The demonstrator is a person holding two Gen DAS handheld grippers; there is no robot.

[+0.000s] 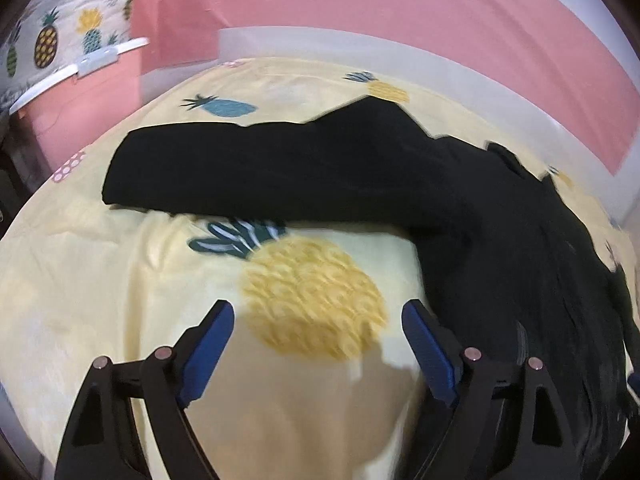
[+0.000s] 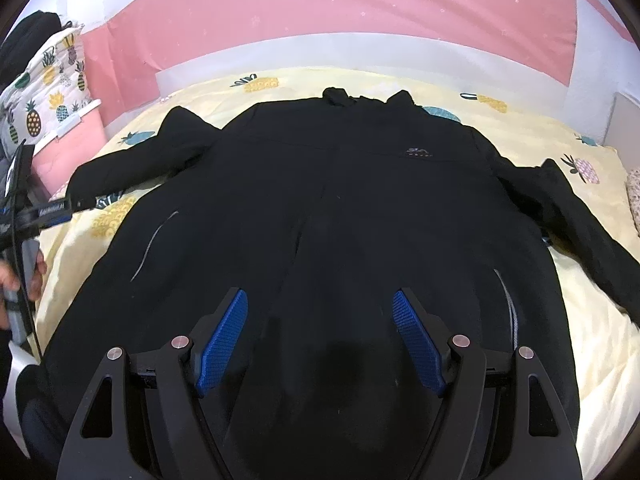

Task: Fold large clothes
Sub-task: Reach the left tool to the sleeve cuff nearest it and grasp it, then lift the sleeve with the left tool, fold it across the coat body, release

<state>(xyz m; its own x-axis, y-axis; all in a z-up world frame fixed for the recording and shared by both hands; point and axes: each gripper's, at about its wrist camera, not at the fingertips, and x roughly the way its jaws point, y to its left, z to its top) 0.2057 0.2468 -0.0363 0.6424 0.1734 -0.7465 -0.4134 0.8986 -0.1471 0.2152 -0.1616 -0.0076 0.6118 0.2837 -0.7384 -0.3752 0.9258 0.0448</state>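
Two grippers, yours, both gaping, holding nothing: left gripper point(image 1: 318, 344) over pineapple bedsheet point(image 1: 100, 280) beside sleeve point(image 1: 248, 172), right gripper point(image 2: 320, 340) above black jacket point(image 2: 320, 208), spread flat, ready for folding.

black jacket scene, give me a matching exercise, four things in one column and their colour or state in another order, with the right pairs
Things:
1. black jacket
2. bedsheet
3. left gripper
4. headboard padding

Colour or state:
a. pink
b. fingers apart over a printed pineapple, holding nothing
c. spread flat, front up, sleeves out to both sides
d. pale yellow with pineapple print

Pairs: 1-c, 2-d, 3-b, 4-a
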